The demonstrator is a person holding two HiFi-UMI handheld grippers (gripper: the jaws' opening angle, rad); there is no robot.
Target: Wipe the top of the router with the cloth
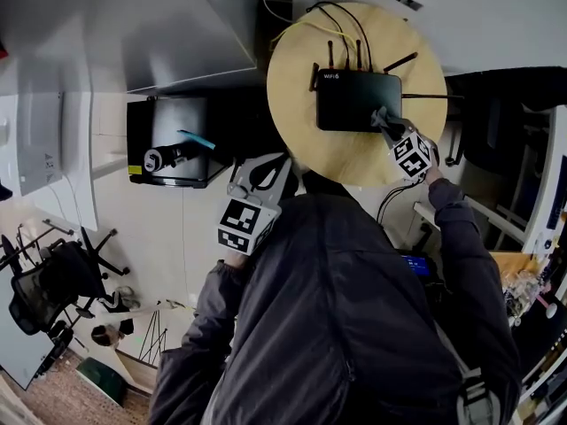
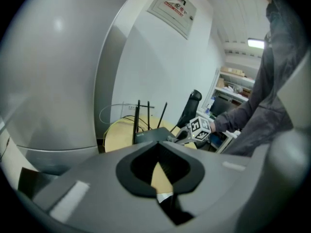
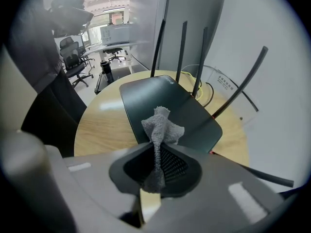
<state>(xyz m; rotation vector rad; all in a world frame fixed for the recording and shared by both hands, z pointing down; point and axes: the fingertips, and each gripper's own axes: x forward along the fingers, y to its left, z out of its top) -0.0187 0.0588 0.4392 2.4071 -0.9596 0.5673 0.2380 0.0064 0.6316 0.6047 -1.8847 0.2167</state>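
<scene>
A round table (image 1: 292,87) carries the router (image 1: 354,104). The right gripper (image 1: 385,120) pinches the cloth (image 3: 163,127), its free end over the router's top, ready for wiping. The left gripper (image 1: 264,173), clenched and empty, hangs beside the table, out of the way.

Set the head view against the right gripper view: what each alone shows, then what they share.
Head view only: the left gripper and a black box near the table. Right gripper view only: the cloth pinched in the right gripper's jaws, its tuft over the router. Both: router, antennas, round table.
</scene>
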